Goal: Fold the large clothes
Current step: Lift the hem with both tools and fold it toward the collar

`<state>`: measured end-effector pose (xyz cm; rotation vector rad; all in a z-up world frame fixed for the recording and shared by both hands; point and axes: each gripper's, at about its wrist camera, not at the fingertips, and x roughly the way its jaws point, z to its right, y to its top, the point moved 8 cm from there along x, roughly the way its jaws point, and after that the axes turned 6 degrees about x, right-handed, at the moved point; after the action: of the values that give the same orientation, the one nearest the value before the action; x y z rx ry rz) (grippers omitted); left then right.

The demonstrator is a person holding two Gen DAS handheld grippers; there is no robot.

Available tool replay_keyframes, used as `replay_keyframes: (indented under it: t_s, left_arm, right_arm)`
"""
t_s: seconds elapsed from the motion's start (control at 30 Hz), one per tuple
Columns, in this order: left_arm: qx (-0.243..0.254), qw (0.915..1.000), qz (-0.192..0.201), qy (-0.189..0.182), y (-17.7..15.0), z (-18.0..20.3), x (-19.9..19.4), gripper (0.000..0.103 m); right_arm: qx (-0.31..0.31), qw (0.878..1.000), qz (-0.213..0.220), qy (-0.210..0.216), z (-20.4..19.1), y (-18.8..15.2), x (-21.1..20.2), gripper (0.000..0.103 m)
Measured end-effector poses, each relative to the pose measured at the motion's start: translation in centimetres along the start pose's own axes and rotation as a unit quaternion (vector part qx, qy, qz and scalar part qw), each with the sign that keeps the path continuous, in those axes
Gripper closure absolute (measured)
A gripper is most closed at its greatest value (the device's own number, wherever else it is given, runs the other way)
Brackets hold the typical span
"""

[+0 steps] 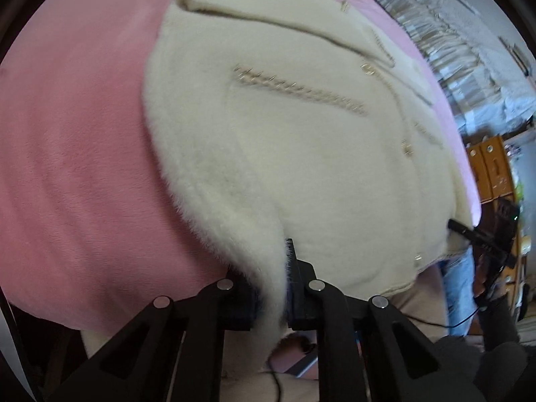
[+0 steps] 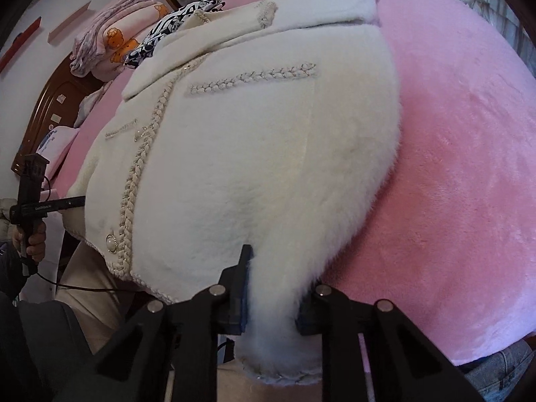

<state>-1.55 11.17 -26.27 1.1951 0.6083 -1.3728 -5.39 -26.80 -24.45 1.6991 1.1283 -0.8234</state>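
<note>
A cream furry jacket with braided trim and pearl buttons lies front up on a pink blanket. My left gripper is shut on the jacket's sleeve at the bed's near edge. In the right wrist view the jacket lies the same way, and my right gripper is shut on the other sleeve, whose cuff hangs down between the fingers. Each gripper shows small at the edge of the other's view: the right gripper and the left gripper.
Folded pink bedding and a black-and-white garment lie at the bed's far end by a wooden headboard. A wooden cabinet and white curtains stand beyond the bed. The pink blanket stretches right of the jacket.
</note>
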Motion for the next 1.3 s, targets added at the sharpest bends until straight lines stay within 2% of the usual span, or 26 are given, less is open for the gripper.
replay_keyframes:
  t_s: [0.17,0.27,0.43,0.53,0.67,0.77,0.9,0.97,1.07,1.2,1.3]
  left_arm:
    - [-0.036,0.9973,0.048,-0.043,0.8,1.7,-2.8,0.094]
    - [-0.057,0.9920,0.085,-0.074,1.1,2.3,-5.4,0.095]
    - [-0.072,0.9829,0.132,-0.107,1.2,3.6,-9.1,0.095]
    - [-0.081,0.9765,0.151,-0.131,1.1,4.0,-11.0,0.095]
    - [-0.091,0.9699,0.164,-0.155,0.8,4.7,-13.3,0.095]
    - [-0.131,0.9597,0.177,-0.174,1.1,4.0,-14.8,0.095]
    - [-0.190,0.9421,0.199,-0.192,2.5,2.2,-16.2,0.095]
    - [-0.206,0.9372,0.211,-0.186,4.2,1.6,-16.6,0.095]
    - [-0.222,0.9320,0.223,-0.181,7.7,0.4,-16.9,0.095]
    - [-0.212,0.9356,0.239,-0.150,14.9,-1.1,-16.9,0.093]
    - [-0.209,0.9410,0.238,-0.119,21.7,-2.7,-15.9,0.088]
  right_arm:
    - [-0.001,0.999,0.046,0.022,-1.8,1.0,-3.4,0.089]
    - [-0.007,0.997,0.069,0.042,-3.1,1.6,-5.5,0.089]
    - [-0.008,0.991,0.100,0.083,-5.0,2.4,-8.5,0.091]
    - [-0.007,0.987,0.122,0.103,-6.3,2.9,-10.2,0.091]
    - [-0.024,0.982,0.131,0.132,-8.4,2.8,-12.1,0.091]
    - [-0.016,0.978,0.134,0.159,-9.3,2.6,-13.3,0.091]
    - [0.044,0.965,0.147,0.211,-8.2,4.3,-14.6,0.091]
    - [0.075,0.957,0.159,0.231,-7.3,5.9,-15.3,0.091]
    - [0.105,0.950,0.174,0.238,-6.0,9.0,-16.0,0.091]
    - [0.126,0.950,0.178,0.222,-5.1,15.9,-15.5,0.091]
    - [0.148,0.951,0.170,0.210,-4.1,22.3,-14.1,0.090]
